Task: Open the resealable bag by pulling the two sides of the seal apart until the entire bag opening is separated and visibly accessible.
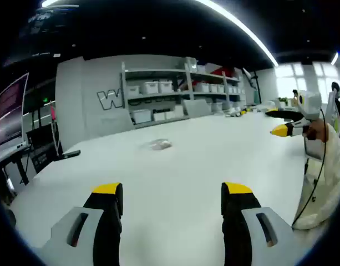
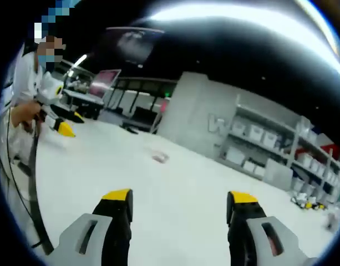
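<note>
The left gripper (image 1: 172, 197), at the bottom of the left gripper view, has two black jaws with yellow tips and grey plastic shells with a dark slot. The right gripper (image 2: 179, 205) looks the same. At the right edge, a white sleeve (image 1: 325, 177) with a thin black cable (image 1: 311, 188).

A lab workspace is showing: a long white counter (image 1: 203, 149), shelving (image 1: 181, 91) carrying storage bins, monitors (image 2: 106, 80) sitting behind.

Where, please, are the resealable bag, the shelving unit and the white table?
resealable bag (image 1: 160, 145), left gripper view, its middle.
shelving unit (image 1: 181, 88), left gripper view, middle shelf.
white table (image 2: 175, 194), right gripper view, bare top.
</note>
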